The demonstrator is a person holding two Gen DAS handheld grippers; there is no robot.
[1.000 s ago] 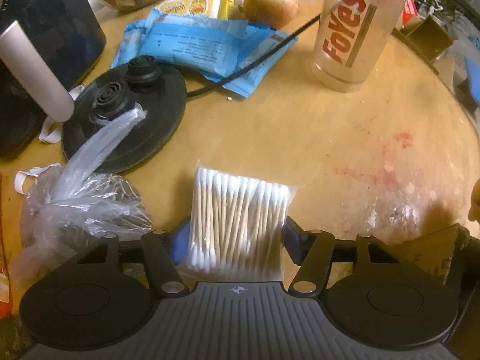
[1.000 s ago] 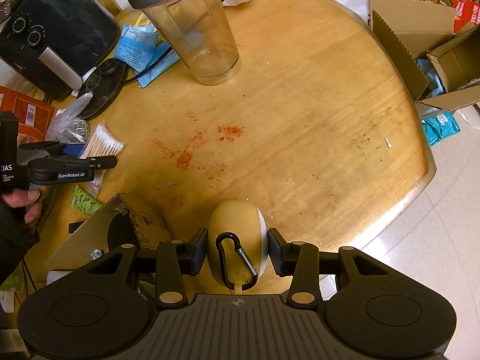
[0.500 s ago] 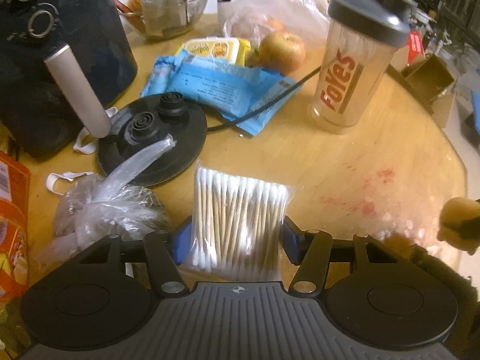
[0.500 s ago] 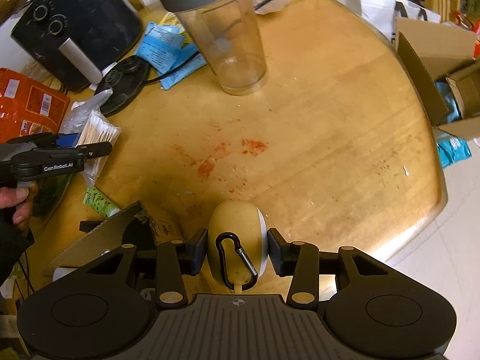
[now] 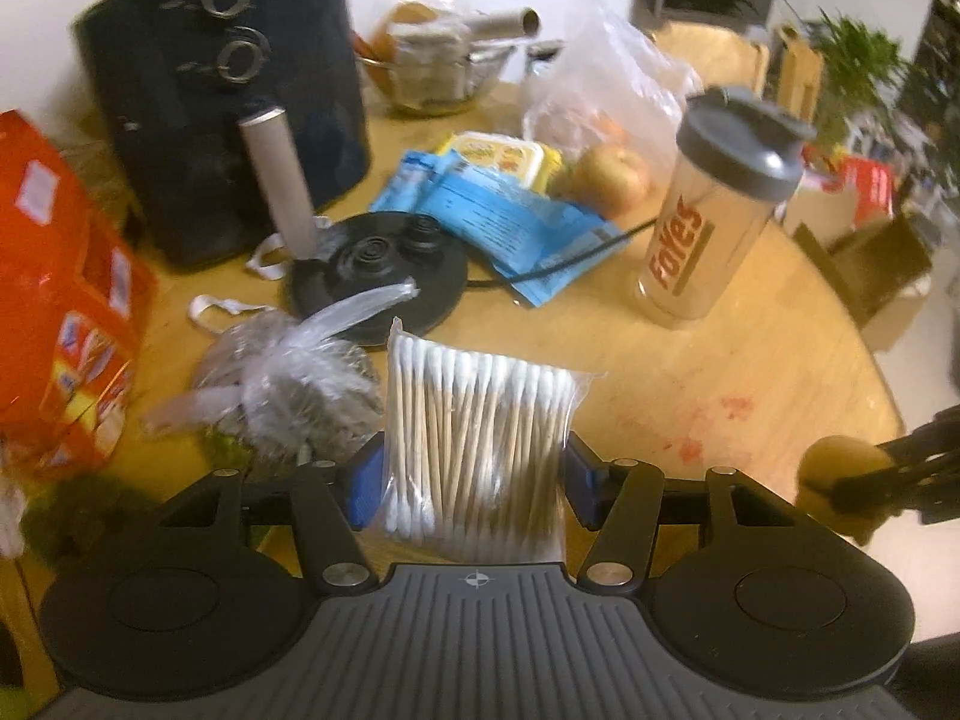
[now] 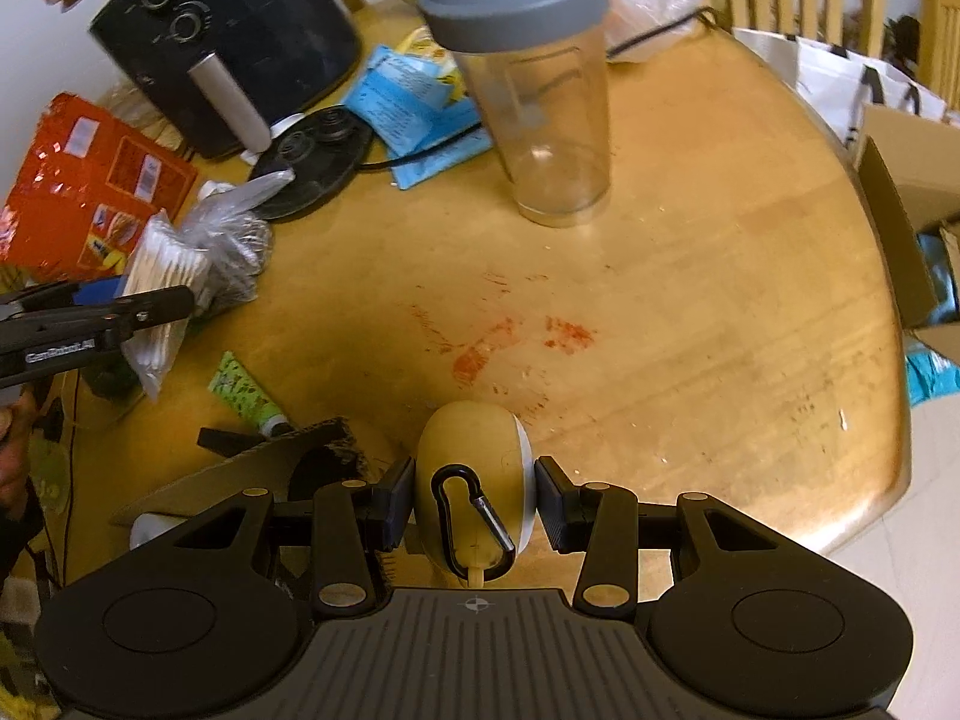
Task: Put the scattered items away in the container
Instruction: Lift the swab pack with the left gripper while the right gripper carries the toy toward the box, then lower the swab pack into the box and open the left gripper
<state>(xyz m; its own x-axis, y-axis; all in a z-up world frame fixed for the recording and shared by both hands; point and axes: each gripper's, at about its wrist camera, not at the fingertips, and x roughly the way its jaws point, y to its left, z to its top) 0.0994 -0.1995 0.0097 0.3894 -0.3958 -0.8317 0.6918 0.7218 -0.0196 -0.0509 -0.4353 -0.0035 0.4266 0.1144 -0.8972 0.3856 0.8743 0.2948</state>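
Since the earlier frame the left gripper (image 5: 474, 474) has risen off the round wooden table (image 6: 690, 300), carrying the packet of cotton swabs (image 5: 480, 450) clear of the top — pads pressed on both sides. The right gripper (image 6: 474, 504) clamps a yellow pouch with a carabiner (image 6: 471, 492) — above the table's near edge.
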